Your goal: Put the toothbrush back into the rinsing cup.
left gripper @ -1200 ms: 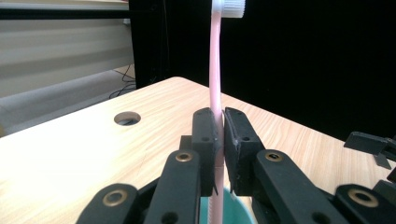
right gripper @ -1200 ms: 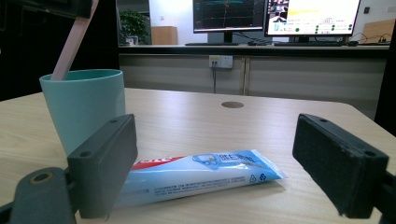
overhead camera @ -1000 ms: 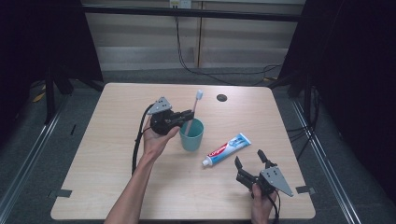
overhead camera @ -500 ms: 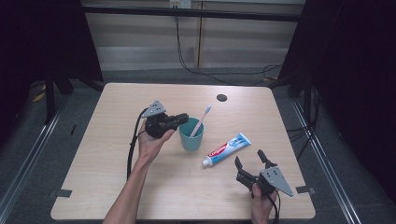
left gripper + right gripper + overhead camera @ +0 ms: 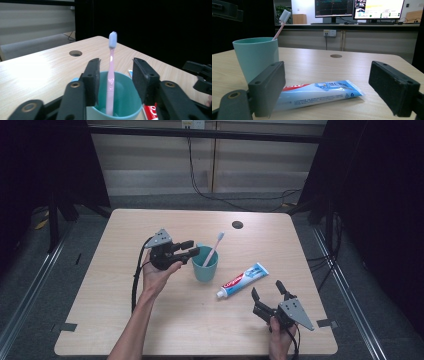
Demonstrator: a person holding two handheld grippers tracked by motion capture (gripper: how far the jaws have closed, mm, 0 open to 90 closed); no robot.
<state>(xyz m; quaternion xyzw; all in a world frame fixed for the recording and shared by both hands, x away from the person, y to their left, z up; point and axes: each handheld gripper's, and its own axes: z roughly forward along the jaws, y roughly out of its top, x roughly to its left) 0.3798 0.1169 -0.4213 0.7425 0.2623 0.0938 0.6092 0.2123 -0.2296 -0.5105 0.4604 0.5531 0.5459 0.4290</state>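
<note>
A pink toothbrush (image 5: 214, 247) leans in a teal cup (image 5: 205, 266) at the middle of the table, bristles up and to the right. My left gripper (image 5: 189, 250) hovers just left of the cup rim. Its jaws have just been opening and stand open. In the left gripper view the toothbrush (image 5: 111, 65) rises from the cup (image 5: 117, 100) beyond the pads, touching neither. A toothpaste tube (image 5: 243, 280) lies flat to the right of the cup. My right gripper (image 5: 267, 290) rests open near the front edge, aimed at the tube (image 5: 319, 93), with the cup (image 5: 255, 56) behind at its left.
The wooden table (image 5: 125, 320) has a round cable hole (image 5: 237, 224) at the back. A black cable (image 5: 136, 285) trails from the left gripper along the forearm. Dark curtains and floor rails flank the table.
The left gripper held the toothbrush upright over the cup, lowered it in, then opened and drew back a little to the left. The toothbrush now leans in the cup. The right gripper stayed still.
</note>
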